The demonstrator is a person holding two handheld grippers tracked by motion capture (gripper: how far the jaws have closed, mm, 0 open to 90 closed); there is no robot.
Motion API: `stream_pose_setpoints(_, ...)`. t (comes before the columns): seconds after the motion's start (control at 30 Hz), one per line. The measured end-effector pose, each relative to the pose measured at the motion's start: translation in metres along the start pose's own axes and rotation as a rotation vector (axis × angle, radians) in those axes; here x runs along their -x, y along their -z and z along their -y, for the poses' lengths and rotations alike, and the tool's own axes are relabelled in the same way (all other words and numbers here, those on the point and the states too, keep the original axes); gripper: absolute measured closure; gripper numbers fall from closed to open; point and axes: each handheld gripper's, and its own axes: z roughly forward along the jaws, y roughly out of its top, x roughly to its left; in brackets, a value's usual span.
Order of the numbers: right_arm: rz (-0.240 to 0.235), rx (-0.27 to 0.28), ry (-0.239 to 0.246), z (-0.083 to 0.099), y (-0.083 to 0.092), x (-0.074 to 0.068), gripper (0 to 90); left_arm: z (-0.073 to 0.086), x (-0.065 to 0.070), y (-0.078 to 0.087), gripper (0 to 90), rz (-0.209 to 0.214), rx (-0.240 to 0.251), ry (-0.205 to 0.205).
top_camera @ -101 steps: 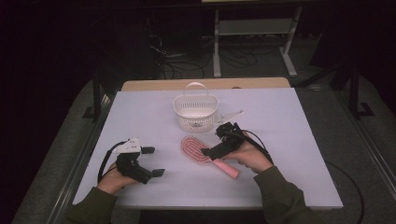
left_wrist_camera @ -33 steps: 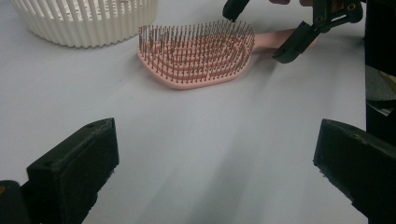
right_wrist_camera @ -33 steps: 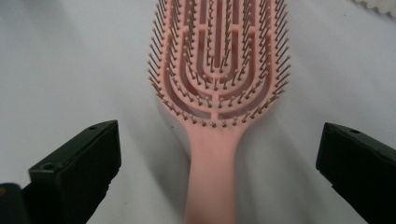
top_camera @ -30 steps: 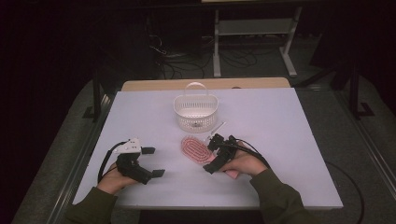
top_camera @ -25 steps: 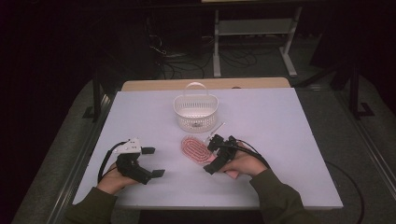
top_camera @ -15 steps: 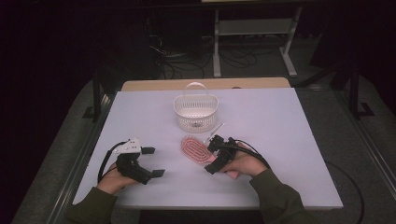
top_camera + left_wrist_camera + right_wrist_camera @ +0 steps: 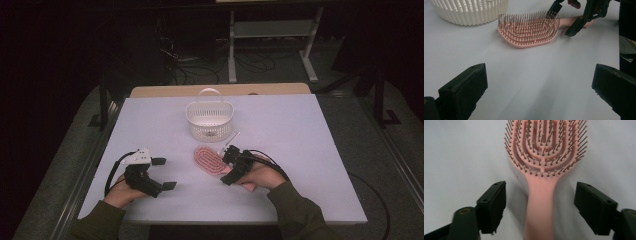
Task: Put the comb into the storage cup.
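Straddling the brush handle (image 7: pixel 539 205), the right gripper (image 7: pixel 229 166) sits low on the table (image 7: pixel 300 130) with its jaws on either side and a clear gap on both flanks; they have just been closing, yet neither pad touches the pink plastic. The left gripper (image 7: pixel 162 173) rests nearer the table's left front edge, jaws wide with nothing between them, pointed across the bare surface toward the brush.

A little farther in, the brush (image 7: pixel 210 161) lies flat, bristles up, its oval head angled away from the right hand (image 7: pixel 260 175) and toward the basket (image 7: pixel 210 119). In the left gripper view the right gripper's jaws (image 7: pixel 574 17) hang over the neck where the head meets the handle.

The step in hand looks like the grasp itself: the jaws are lined up and only the squeeze is left. The next move calls for closing squarely on the handle, which is slim and smooth, so a skewed pinch could let it twist or slide. After that, a lift and a short carry forward would bring it to the basket, which stands upright beyond the head, close but not touching. The brush is long for that basket, so it will probably need tilting, one end first.
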Motion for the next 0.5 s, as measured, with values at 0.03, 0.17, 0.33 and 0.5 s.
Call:
stream_pose_setpoints(0.03,0.0,-0.001,0.002,0.0,-0.0001,0.0001,28.0,0.0,-0.0001,-0.0001,0.0,0.0,-0.001,-0.001)
stream_pose_setpoints(0.17,0.008,-0.004,-0.003,0.0,-0.0004,0.0008,32.5,0.0001,-0.0001,-0.0002,0.0,0.0,-0.002,-0.002)
stream_pose_setpoints(0.33,0.008,-0.004,0.002,0.0001,0.0004,0.0012,39.0,0.0001,0.0001,-0.0001,0.0,0.0,-0.002,0.0)
stream_pose_setpoints(0.5,0.008,-0.002,0.007,0.0001,0.0012,0.0019,45.1,0.0,0.0,-0.0002,0.0,0.0,-0.001,-0.002)
